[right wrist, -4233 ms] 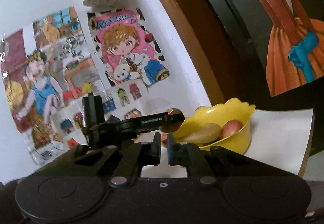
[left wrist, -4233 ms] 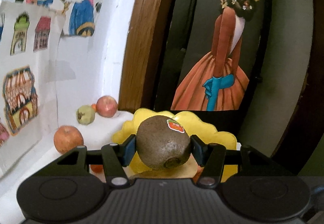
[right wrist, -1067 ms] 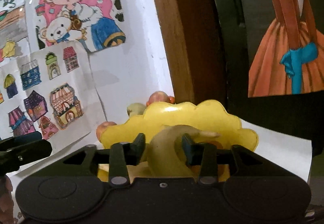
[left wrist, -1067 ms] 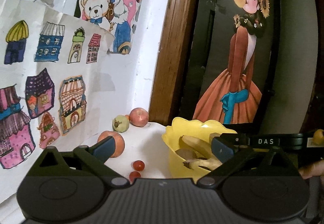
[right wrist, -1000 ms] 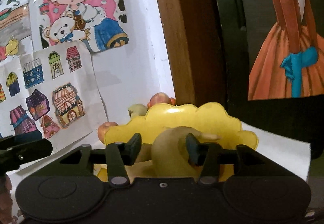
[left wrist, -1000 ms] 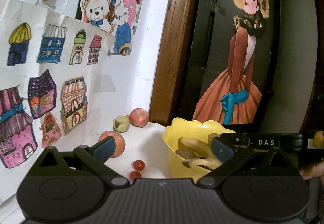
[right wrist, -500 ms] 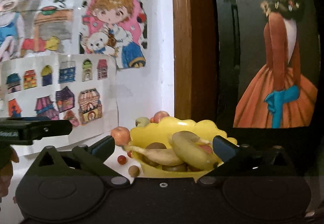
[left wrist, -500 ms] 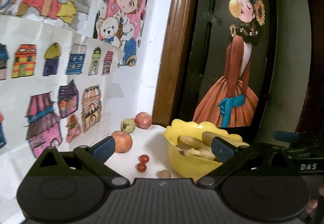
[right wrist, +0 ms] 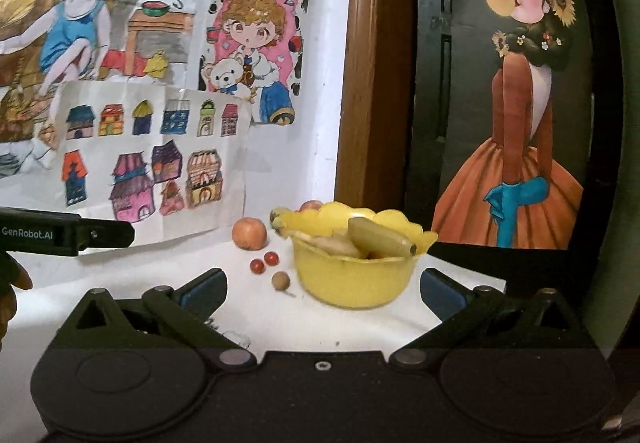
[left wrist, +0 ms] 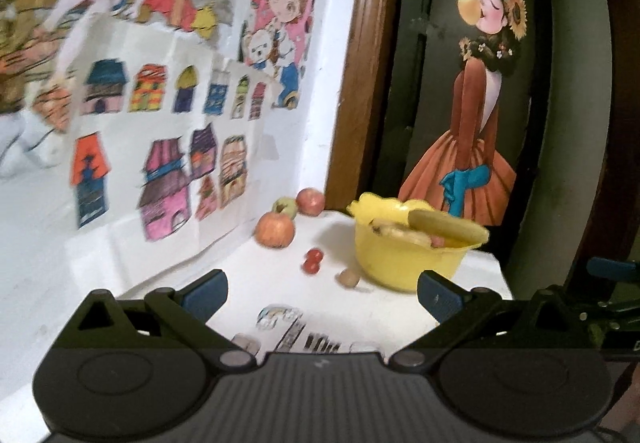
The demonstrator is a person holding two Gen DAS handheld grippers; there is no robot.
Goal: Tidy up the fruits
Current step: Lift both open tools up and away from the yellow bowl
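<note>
A yellow scalloped bowl (right wrist: pixel 352 279) (left wrist: pixel 400 263) stands on the white table with bananas (right wrist: pixel 380 237) and other fruit in it. Left of it lie an orange-red apple (right wrist: pixel 249 233) (left wrist: pixel 275 229), two cherry tomatoes (right wrist: pixel 264 262) (left wrist: pixel 313 261) and a small brown round fruit (right wrist: pixel 280 280) (left wrist: pixel 348 277). A green fruit (left wrist: pixel 285 206) and a red apple (left wrist: pixel 311 201) rest in the far corner. My left gripper (left wrist: pixel 322 297) is open and empty, well back from the bowl. My right gripper (right wrist: pixel 322 291) is open and empty too, the bowl showing between its fingers.
Children's drawings (right wrist: pixel 156 159) cover the white wall on the left. A brown wooden frame (right wrist: pixel 376 83) and a dark panel with a painted girl (right wrist: pixel 516 147) stand behind the table. The table's right edge (right wrist: pixel 472 275) drops off just past the bowl. A hand (right wrist: pixel 10 299) shows at far left.
The left gripper dropped its kiwi and the right its banana into the bowl. Both opened wide and have since pulled back and away, so more table shows now.
</note>
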